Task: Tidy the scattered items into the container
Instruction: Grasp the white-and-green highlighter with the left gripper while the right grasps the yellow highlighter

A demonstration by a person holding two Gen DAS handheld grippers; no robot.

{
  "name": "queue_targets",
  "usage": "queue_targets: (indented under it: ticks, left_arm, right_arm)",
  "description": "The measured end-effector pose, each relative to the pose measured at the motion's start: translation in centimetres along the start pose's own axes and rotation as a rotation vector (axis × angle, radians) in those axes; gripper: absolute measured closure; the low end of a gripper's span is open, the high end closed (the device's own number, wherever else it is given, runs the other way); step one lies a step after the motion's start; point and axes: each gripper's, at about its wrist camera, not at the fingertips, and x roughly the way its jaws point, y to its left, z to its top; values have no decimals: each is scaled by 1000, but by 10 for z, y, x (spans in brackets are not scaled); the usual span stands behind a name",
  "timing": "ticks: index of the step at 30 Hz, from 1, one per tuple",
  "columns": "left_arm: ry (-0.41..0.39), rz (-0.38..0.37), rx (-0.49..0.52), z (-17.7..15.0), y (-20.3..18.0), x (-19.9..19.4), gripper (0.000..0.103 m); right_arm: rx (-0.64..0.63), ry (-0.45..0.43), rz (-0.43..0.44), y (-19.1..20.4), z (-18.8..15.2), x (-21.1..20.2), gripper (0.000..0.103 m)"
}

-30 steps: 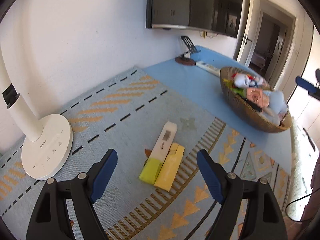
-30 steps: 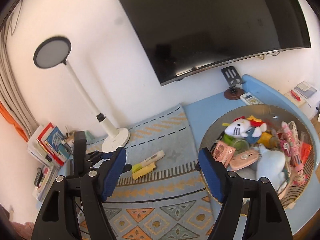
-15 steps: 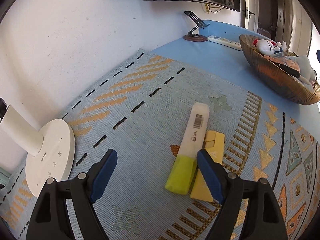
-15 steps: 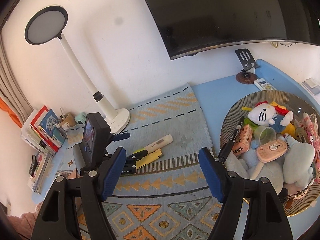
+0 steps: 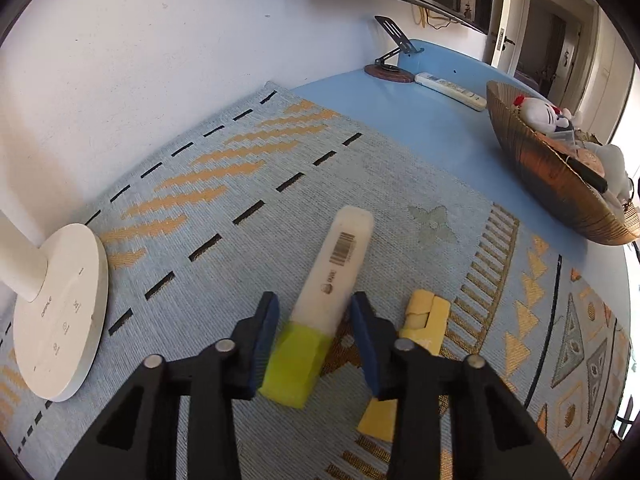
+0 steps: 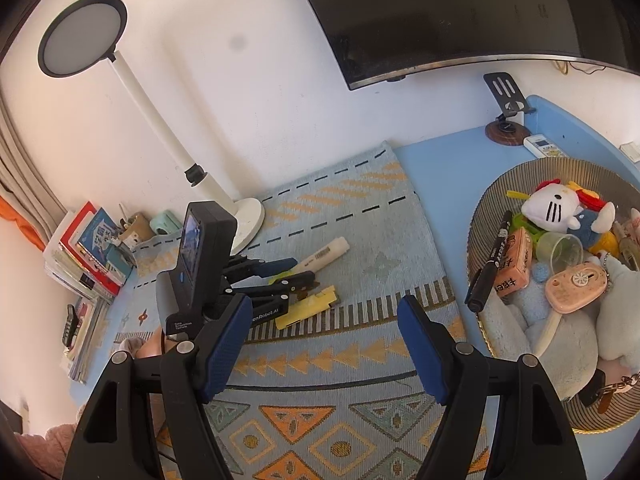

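**Left tongs straddle the highlighter on the mat**

Your left tongs sit low over the patterned mat, jaws narrowed to either side of the white highlighter just above its yellow cap. Whether the pads are actually pressing the barrel, you cannot tell from these views; a thin gap seems to remain on each side. The highlighter lies flat on the mat, barcode up, its white end pointing toward the wall. Just to its right lies a yellow clip, partly hidden behind the right-hand finger.

Your right tongs hang wide open and hold nothing, above the mat's near edge, between the left tongs and the woven basket. The basket stands at the right end of the blue worktop, already holding a plush cat, a black marker and other small things. A white desk lamp stands at the mat's left edge.
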Motion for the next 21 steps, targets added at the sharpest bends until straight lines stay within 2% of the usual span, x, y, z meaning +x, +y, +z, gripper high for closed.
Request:
queue_targets:
  ticks: [5,10,14,17,19,21]
  left_arm:
    - [15,55,-96,-27,18,-19,82]
    - [22,101,-205,-74,47,-54,82]
    - [-12,135,-297,-112,73,-76,82]
    - [-51,92,-367,-124,89,-83,81]
    - [-56,100,-372,-125,94,-84,81]
    - [-60,111,-356,-126,92,-83,81]
  right_arm:
    - [0,109,-83,7,-11,39,28]
    - [10,191,-77,17,-27,84,28]
    - [-24,205,-119,36,-28,115,34]
    - [5,218,-134,39,-23,135,39]
    - [18,242,-143,40,-20,150,42]
    - [-11,211,-172,46,-16,155,42]
